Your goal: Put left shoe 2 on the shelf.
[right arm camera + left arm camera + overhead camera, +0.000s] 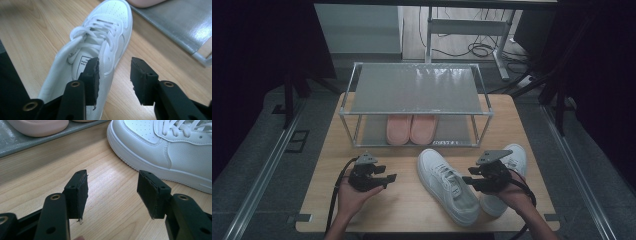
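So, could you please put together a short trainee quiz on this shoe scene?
1. True or false: the pink slippers lie on the lower shelf of the shoe rack.
2. Which gripper is nearer the white sneaker lying between the two hands? A: left gripper; B: right gripper.
3. Fill in: the jaws of the right gripper are ____, with one jaw at the sneaker's side wall.

Key: 1 true. 2 B. 3 open; in the right gripper view its pads stand apart and do not press on the shoe.
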The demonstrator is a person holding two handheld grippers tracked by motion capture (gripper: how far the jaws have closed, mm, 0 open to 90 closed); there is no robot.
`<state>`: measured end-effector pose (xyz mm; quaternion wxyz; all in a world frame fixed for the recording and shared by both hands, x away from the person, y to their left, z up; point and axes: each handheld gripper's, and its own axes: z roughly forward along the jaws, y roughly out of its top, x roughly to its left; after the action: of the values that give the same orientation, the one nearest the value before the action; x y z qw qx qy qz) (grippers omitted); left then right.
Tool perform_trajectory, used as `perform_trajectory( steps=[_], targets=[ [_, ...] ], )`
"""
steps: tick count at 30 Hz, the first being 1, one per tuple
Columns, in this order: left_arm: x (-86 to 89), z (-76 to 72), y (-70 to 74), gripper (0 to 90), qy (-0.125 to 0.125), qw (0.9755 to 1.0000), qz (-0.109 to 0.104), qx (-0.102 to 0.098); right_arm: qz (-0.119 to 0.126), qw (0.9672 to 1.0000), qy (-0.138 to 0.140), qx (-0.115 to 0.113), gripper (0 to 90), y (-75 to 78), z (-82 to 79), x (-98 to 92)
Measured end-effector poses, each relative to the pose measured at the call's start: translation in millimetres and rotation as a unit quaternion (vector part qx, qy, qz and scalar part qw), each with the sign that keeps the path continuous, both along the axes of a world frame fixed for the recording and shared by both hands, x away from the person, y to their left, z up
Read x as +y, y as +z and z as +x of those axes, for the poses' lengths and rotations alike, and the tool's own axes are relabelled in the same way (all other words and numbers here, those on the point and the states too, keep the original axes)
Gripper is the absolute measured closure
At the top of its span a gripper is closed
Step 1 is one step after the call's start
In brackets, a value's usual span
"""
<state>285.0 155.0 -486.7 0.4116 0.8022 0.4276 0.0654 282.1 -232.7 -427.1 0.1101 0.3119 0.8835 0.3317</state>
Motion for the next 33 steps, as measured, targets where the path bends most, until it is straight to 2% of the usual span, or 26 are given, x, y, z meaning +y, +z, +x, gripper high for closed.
perform_trajectory(
  steps=[8,15,20,23,29,33],
  targets=[
    [1.0,-0.4,0.0,42.2,-0.001,1.0000,-0.002,-0.002,-0.024,0.9996,0.005,0.016,55.8,-10.8,5.7,12.6],
    [2.5,-0.5,1.2,42.1,-0.001,1.0000,-0.003,-0.003,-0.049,0.9984,0.001,0.028,58.7,-21.3,11.1,24.1],
    [1.8,0.0,0.4,41.9,-0.003,1.0000,-0.003,-0.001,-0.048,0.9980,0.001,0.042,67.4,-25.0,11.3,27.0],
    [1.9,-0.4,1.1,41.8,-0.003,1.0000,-0.003,-0.001,-0.053,0.9977,-0.006,0.042,71.4,-25.2,11.1,28.4],
    [2.8,-0.9,2.7,41.8,0.000,1.0000,-0.005,-0.003,-0.048,0.9980,-0.017,0.037,75.0,-25.7,9.5,28.1],
    [2.3,-0.4,1.6,41.7,-0.001,1.0000,-0.004,-0.001,-0.037,0.9983,-0.026,0.038,75.8,-26.6,8.8,26.5]
  ],
)
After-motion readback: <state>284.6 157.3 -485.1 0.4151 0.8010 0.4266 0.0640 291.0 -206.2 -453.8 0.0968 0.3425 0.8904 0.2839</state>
